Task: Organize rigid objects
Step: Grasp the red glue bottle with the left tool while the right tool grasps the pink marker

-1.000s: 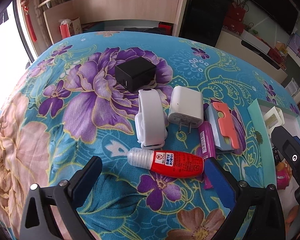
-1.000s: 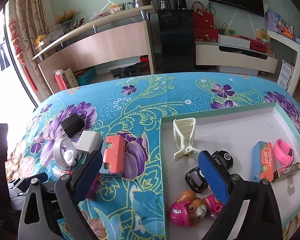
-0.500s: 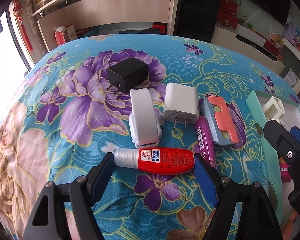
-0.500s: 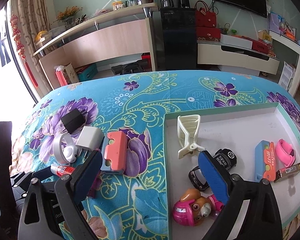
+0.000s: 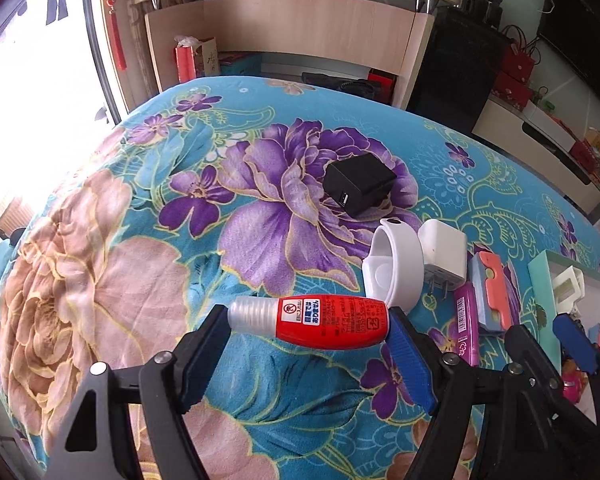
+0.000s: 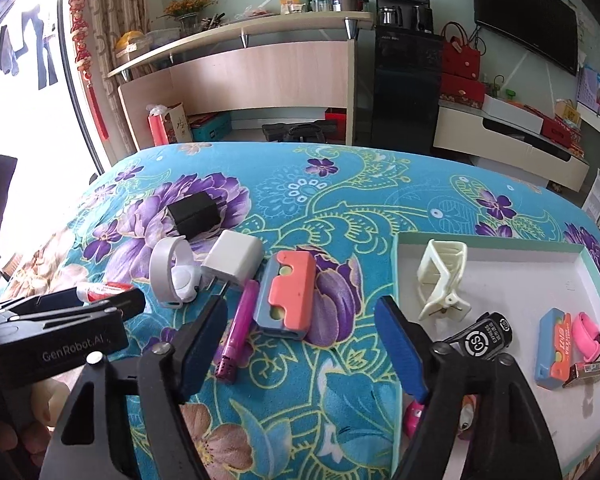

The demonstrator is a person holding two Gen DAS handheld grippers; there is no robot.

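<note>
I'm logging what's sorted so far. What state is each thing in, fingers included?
Left gripper: shut on the glue bottle, gripped end to end.
Right gripper: fingers closing, nothing between them, above the cloth.
Black charger: on the cloth, unsorted.
White charger: on the cloth, prongs toward the camera.
White band: on its edge.
Pink pen: lying flat.
Tray: partly filled.
White clip: in the tray.

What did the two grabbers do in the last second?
The left gripper closed on the red glue bottle and lifted it a little. The right gripper swung from over the tray toward the pink tube, its jaws closing on nothing. The chargers, white band and tray items stayed put.
</note>
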